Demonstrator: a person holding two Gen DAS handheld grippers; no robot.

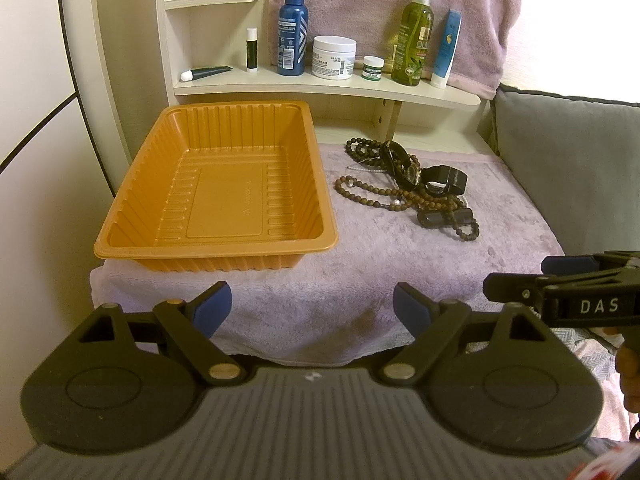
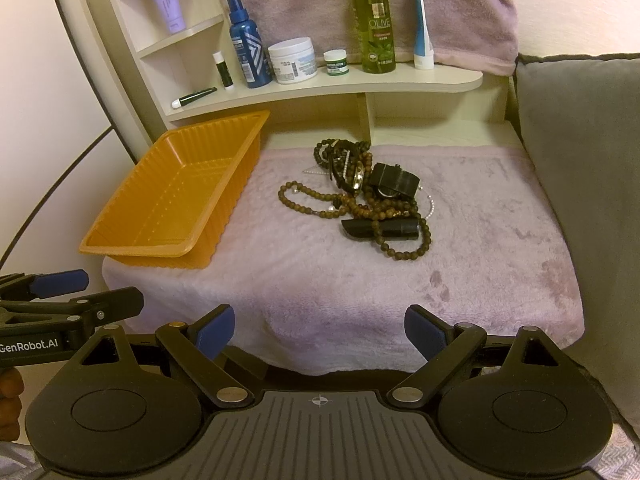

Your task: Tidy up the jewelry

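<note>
left wrist view: left gripper (image 1: 312,306) fingers wide, empty. "das" printed on right gripper (image 1: 520,276) at right edge. orange tray (image 1: 132,236) empty; jewelry pile (image 1: 408,184) on towel (image 1: 360,280) beside it.
right wrist view: right gripper (image 2: 320,330) fingers wide, empty. "genrobot.ai" on left gripper (image 2: 100,292); "olive" on green bottle (image 2: 372,24).
</note>
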